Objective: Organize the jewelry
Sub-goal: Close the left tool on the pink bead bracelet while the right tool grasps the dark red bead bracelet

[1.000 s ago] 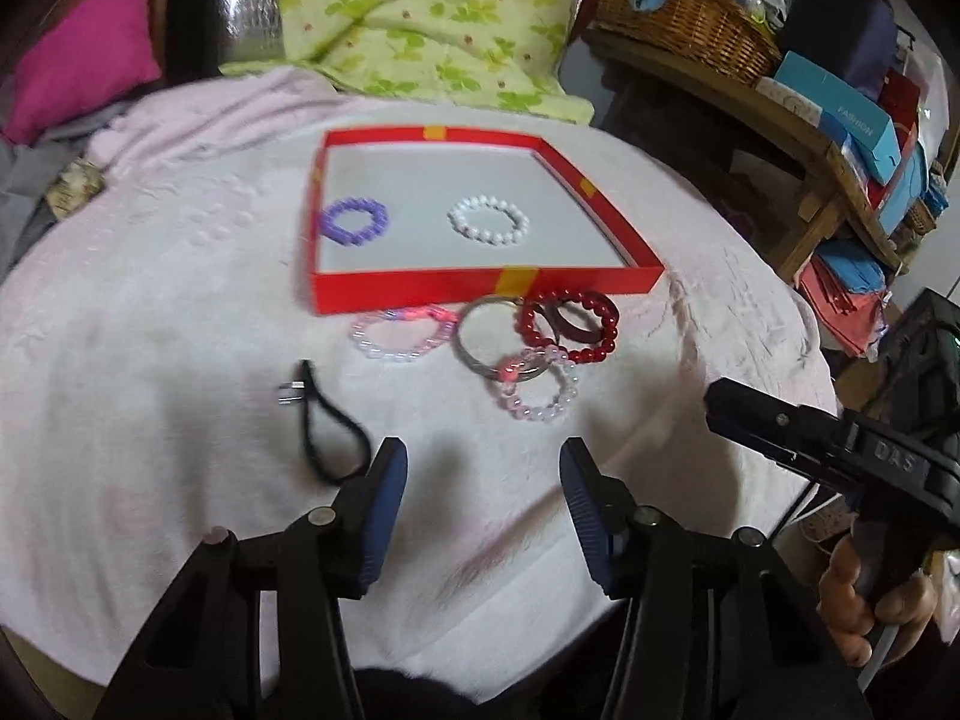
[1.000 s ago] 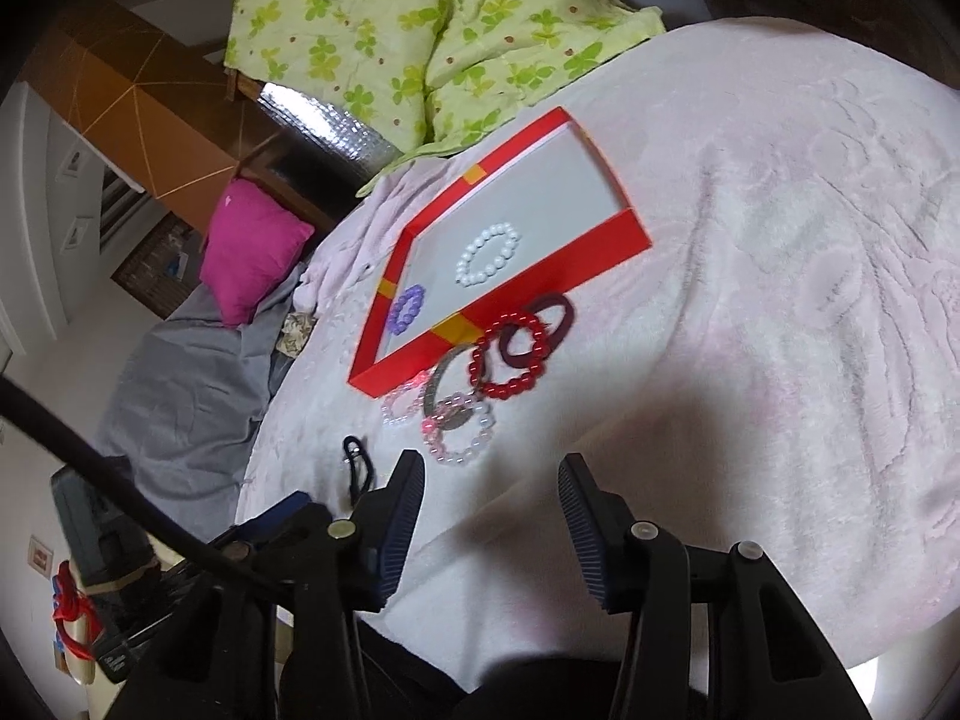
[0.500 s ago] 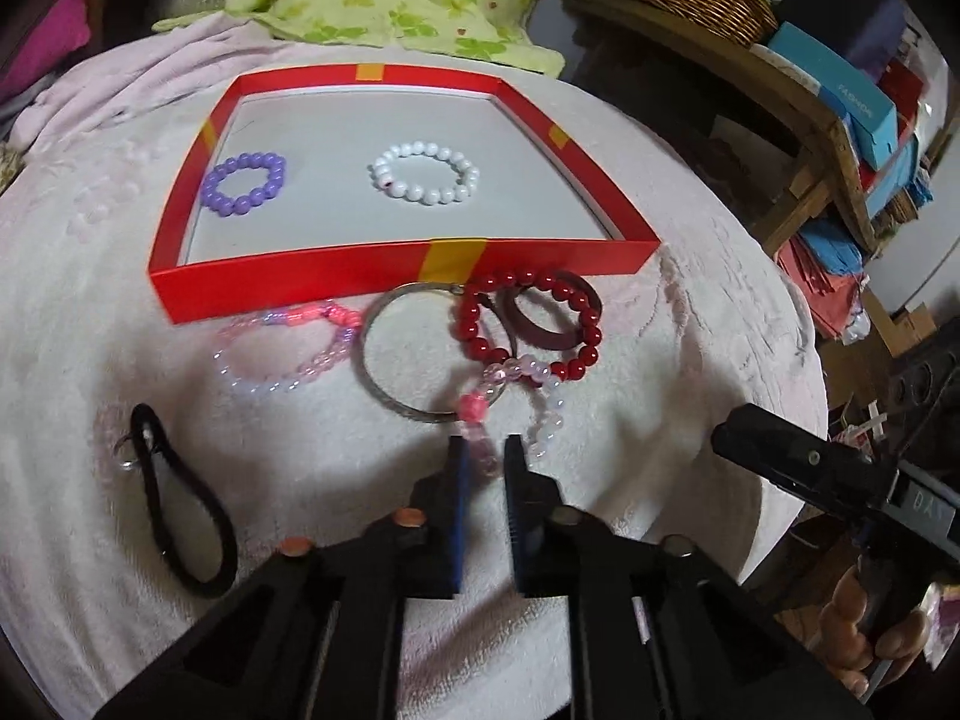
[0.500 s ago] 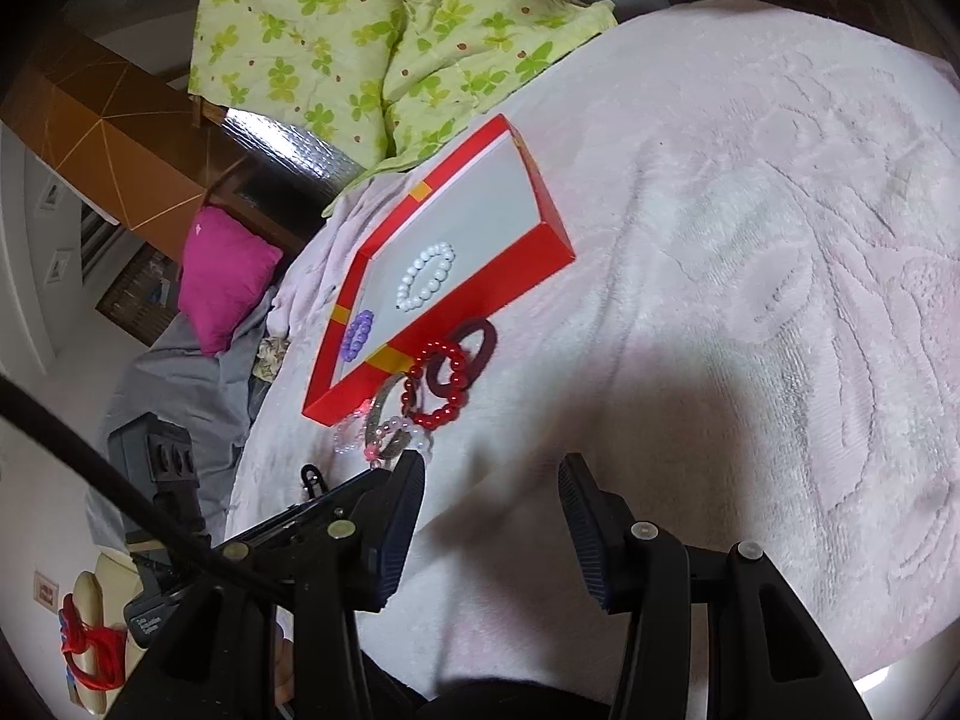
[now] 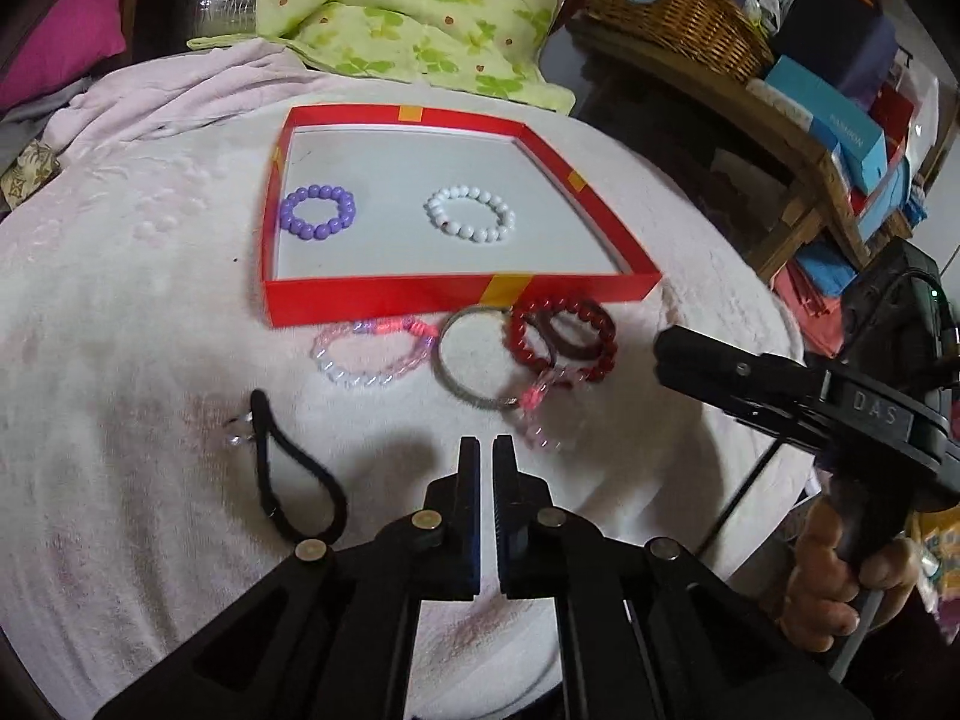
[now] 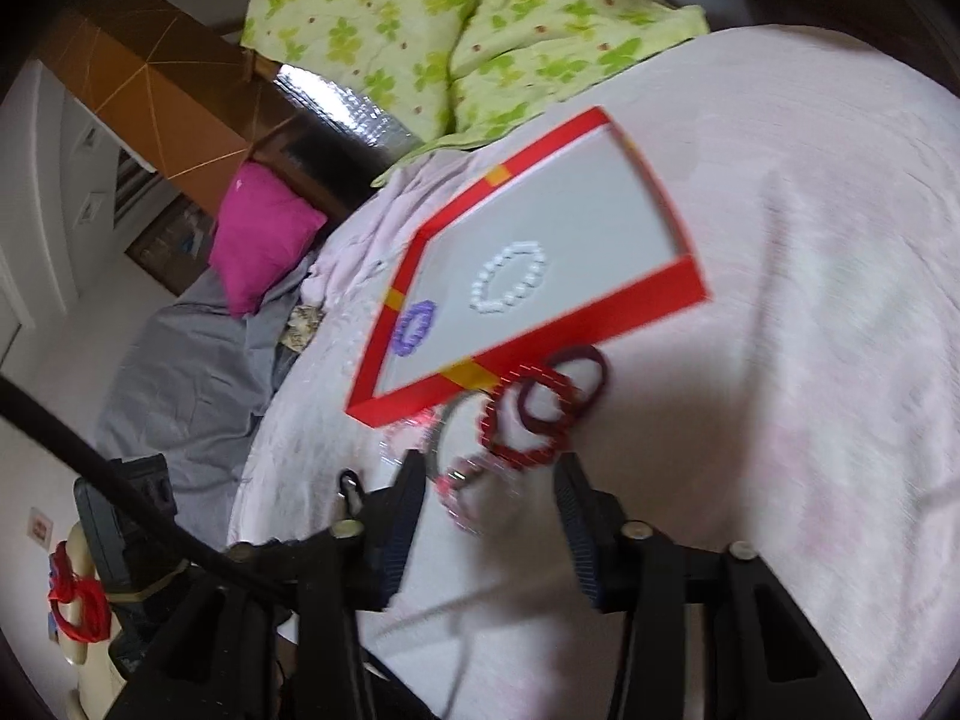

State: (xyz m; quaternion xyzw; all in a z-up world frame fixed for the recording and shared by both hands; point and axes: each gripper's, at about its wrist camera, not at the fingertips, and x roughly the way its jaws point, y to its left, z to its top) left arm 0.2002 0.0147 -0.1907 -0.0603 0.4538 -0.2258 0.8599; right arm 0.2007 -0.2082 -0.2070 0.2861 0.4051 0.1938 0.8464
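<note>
Covering the table, a pale pink cloth (image 5: 120, 312) carries a red tray (image 5: 456, 294) with a purple bead bracelet (image 5: 318, 211) and a white bead bracelet (image 5: 471, 216) inside. Just before the tray's near wall lie a clear pink bracelet (image 5: 372, 354), a metal bangle (image 5: 474, 360) and a dark red bead bracelet (image 5: 561, 339), partly overlapping. A black hair tie (image 5: 294, 480) lies apart at left. The left gripper (image 5: 486, 450) is almost closed on nothing; the right gripper (image 6: 489, 492) is wide.
</note>
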